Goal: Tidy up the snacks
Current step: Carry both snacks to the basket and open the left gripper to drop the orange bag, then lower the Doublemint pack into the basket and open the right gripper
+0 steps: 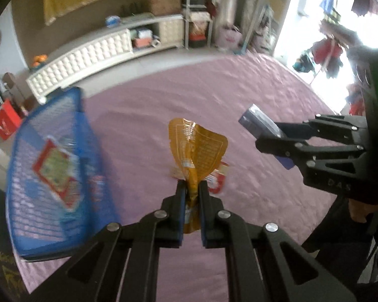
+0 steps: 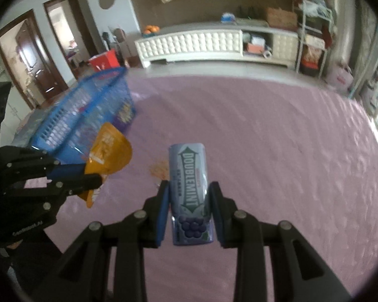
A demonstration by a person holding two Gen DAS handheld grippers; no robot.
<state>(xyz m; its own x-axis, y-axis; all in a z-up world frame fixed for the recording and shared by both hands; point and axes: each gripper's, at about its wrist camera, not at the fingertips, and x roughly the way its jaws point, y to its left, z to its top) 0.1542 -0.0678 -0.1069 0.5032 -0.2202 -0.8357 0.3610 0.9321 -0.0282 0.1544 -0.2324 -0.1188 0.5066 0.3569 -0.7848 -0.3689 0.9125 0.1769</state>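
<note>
Left gripper (image 1: 191,188) is clamped on the orange pouch (image 1: 197,146), just right of the basket (image 1: 50,156); right gripper (image 2: 190,196) pinches the gum box (image 2: 190,188), farther right. The crumpled pouch, pinched low, could slip short of the basket.

arms: my left claw (image 1: 191,188) and right claw (image 2: 190,196) are black, angular linkages
pins: silver rivets
pads: blue
light: green, right claw housing

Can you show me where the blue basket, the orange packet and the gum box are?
Basket (image 1: 50,216): left wrist view, on its mesh wall.
Orange packet (image 1: 201,148): left wrist view, on its wide crinkled top.
Gum box (image 2: 190,176): right wrist view, on its printed front.
</note>
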